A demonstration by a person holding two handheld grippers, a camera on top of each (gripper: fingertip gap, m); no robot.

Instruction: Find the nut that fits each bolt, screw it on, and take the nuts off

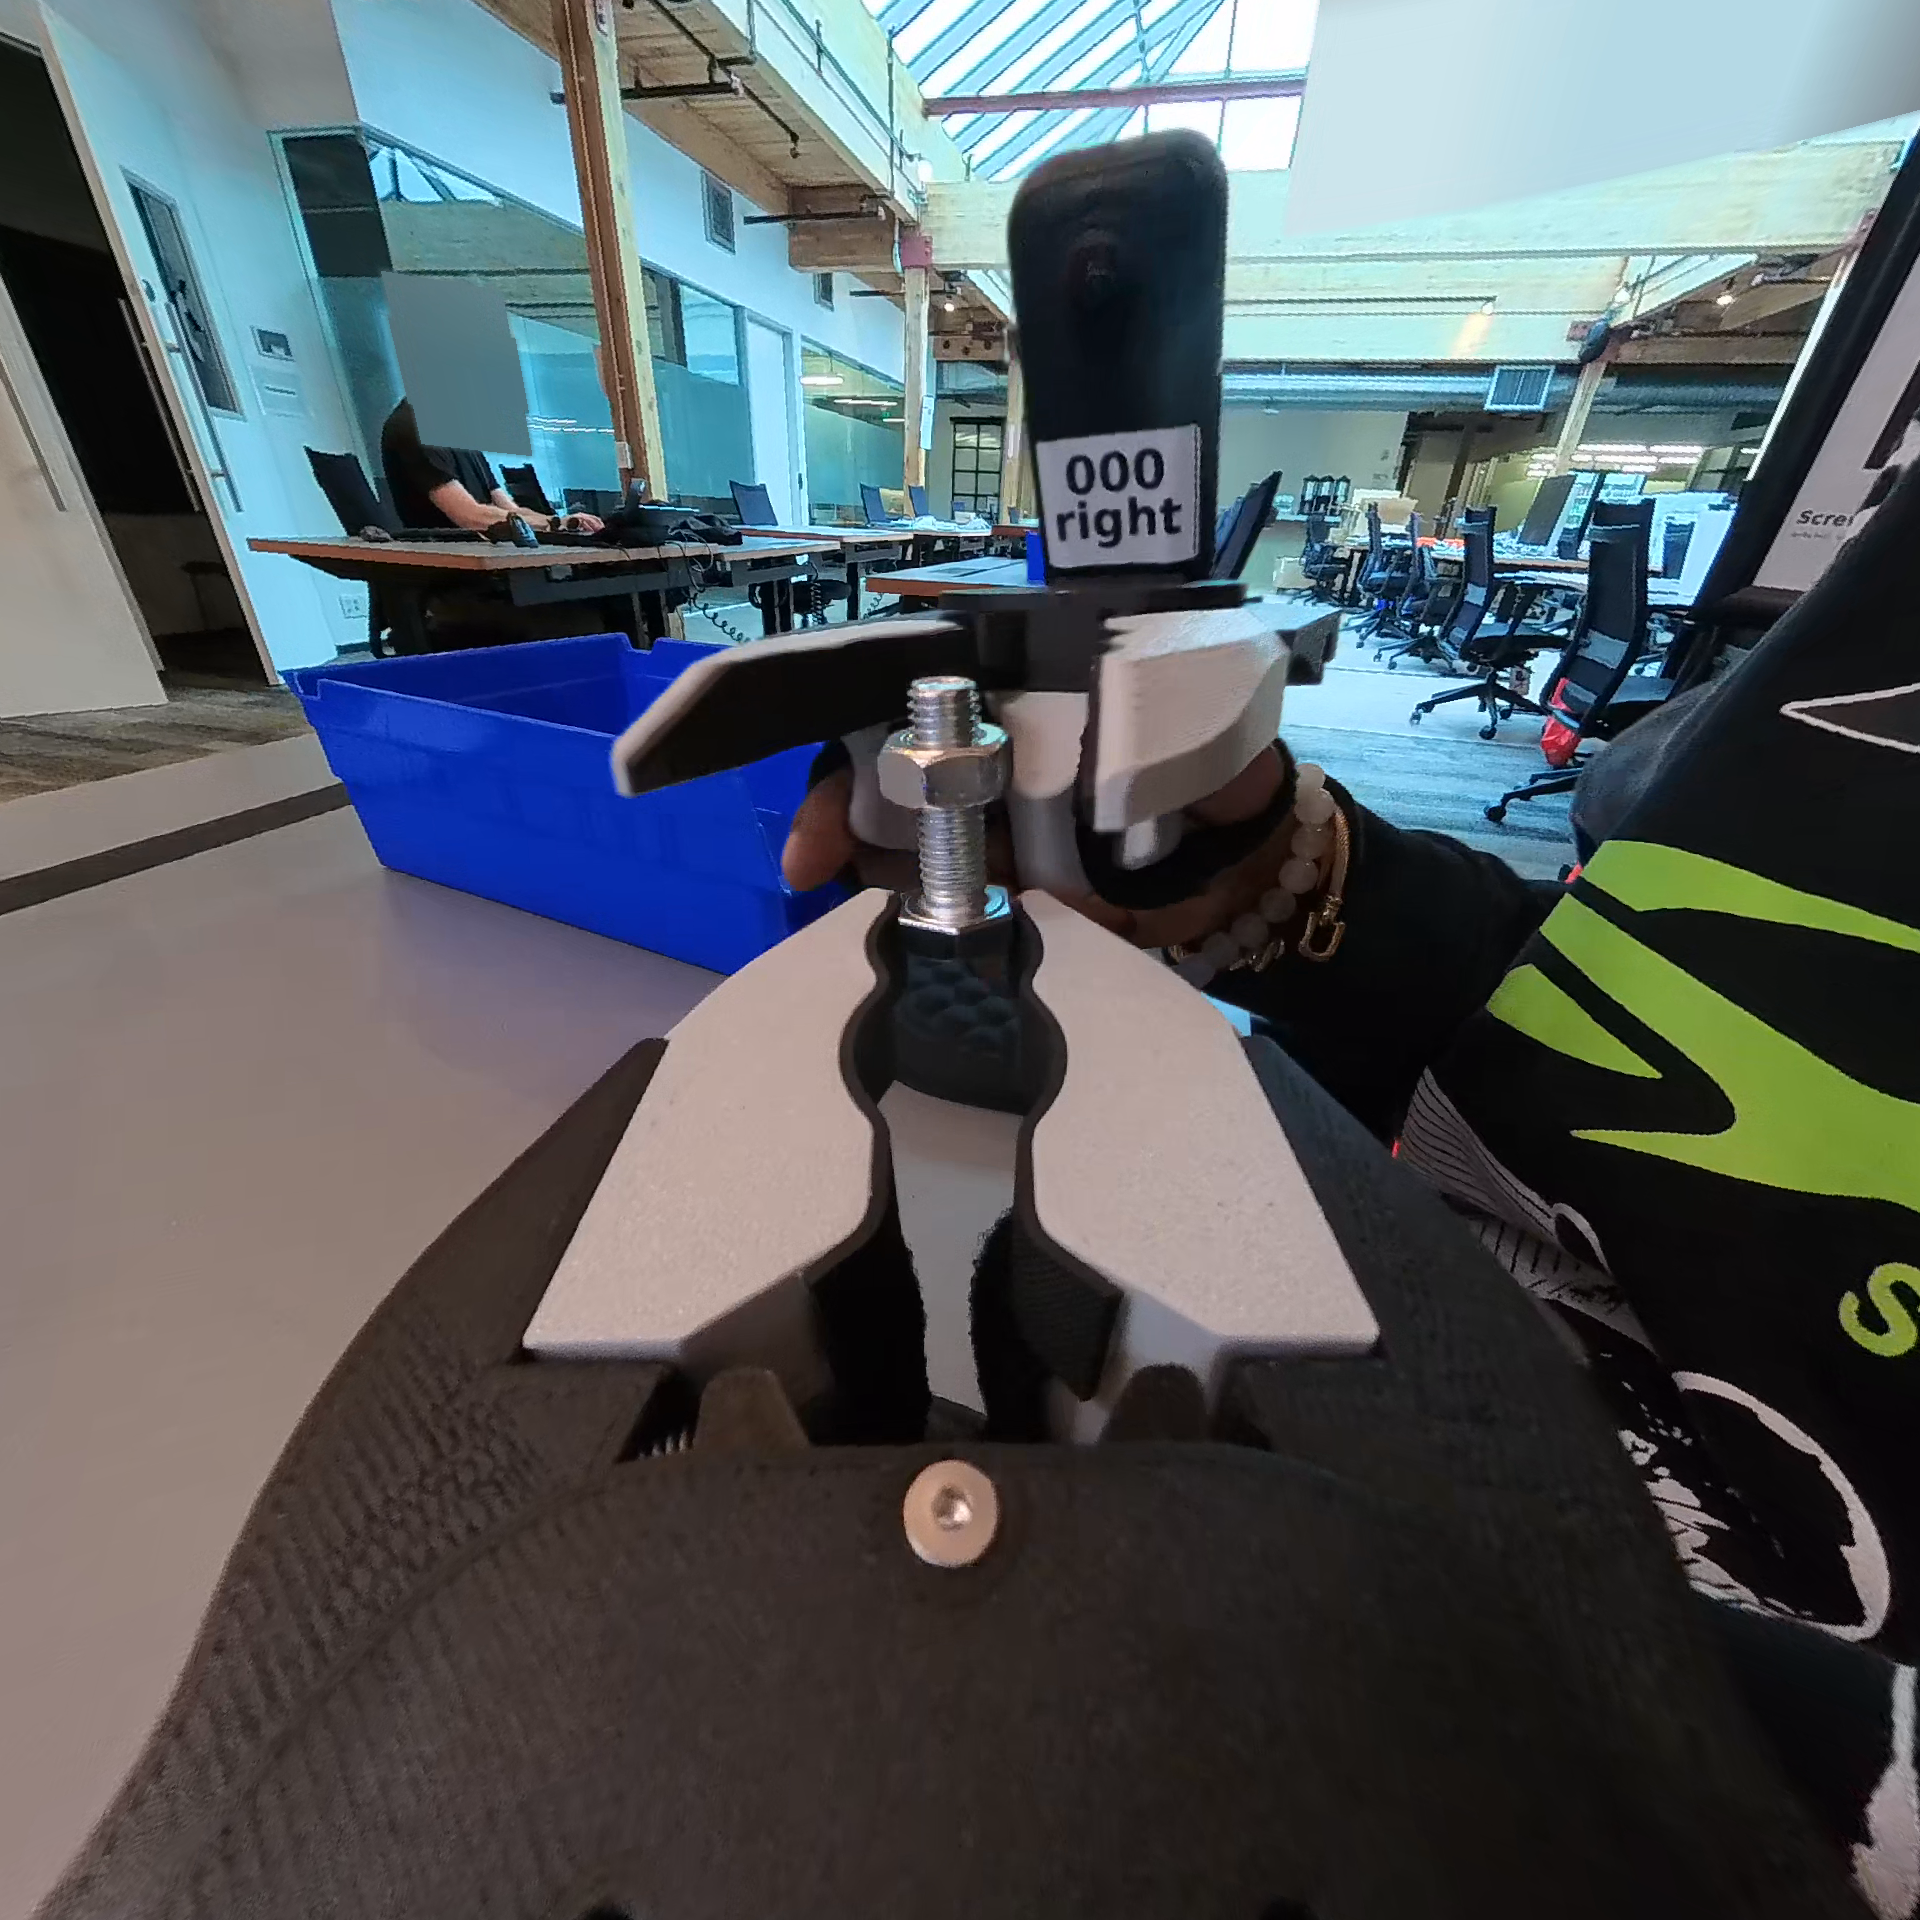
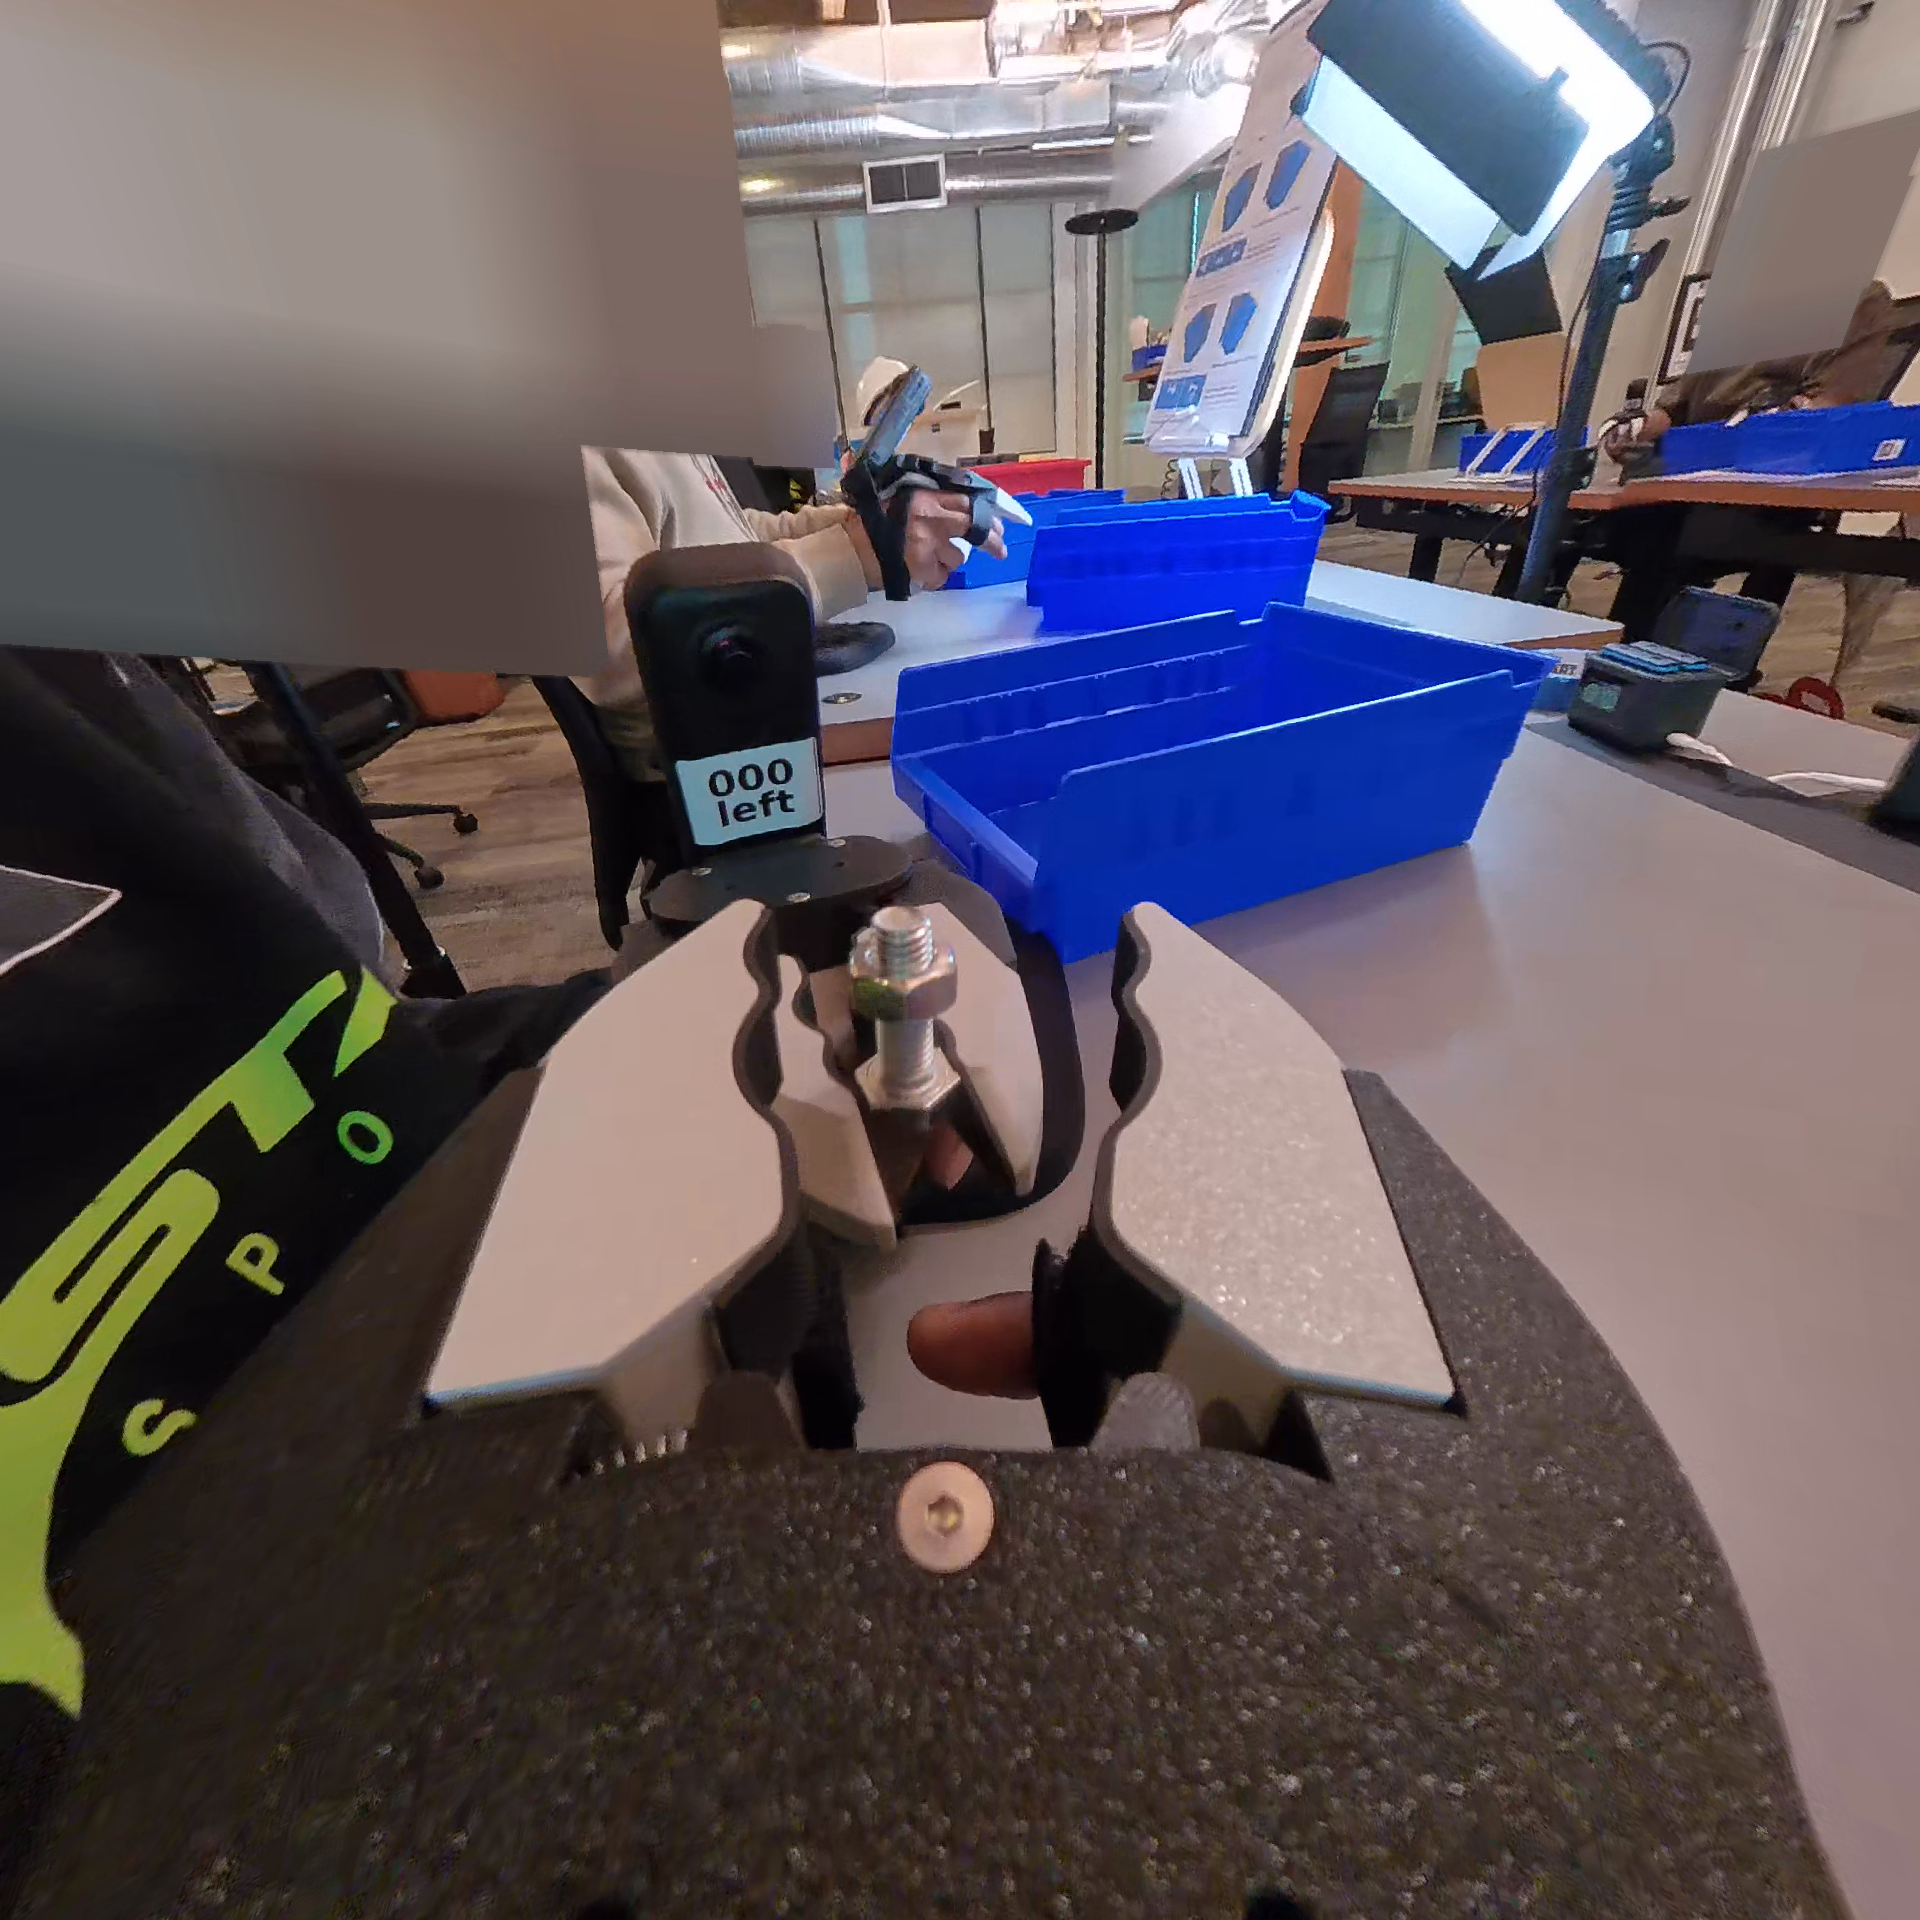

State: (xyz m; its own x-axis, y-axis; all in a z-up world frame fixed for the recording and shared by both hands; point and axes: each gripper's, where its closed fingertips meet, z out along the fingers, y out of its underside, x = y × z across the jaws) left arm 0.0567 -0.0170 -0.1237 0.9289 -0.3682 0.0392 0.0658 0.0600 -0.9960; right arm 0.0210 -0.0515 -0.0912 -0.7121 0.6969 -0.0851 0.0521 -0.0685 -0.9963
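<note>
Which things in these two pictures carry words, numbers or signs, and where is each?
White label atop the right gripper: readable, not copied here.
Second white label atop the left gripper: readable, not copied.
Green letters on a black garment: cut off.
Standing poster: too small.
Sign at the left view's right edge: cut off.

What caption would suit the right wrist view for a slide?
Open right gripper flanks the hex nut on an upright bolt held by the left gripper, beside a blue bin.
</note>
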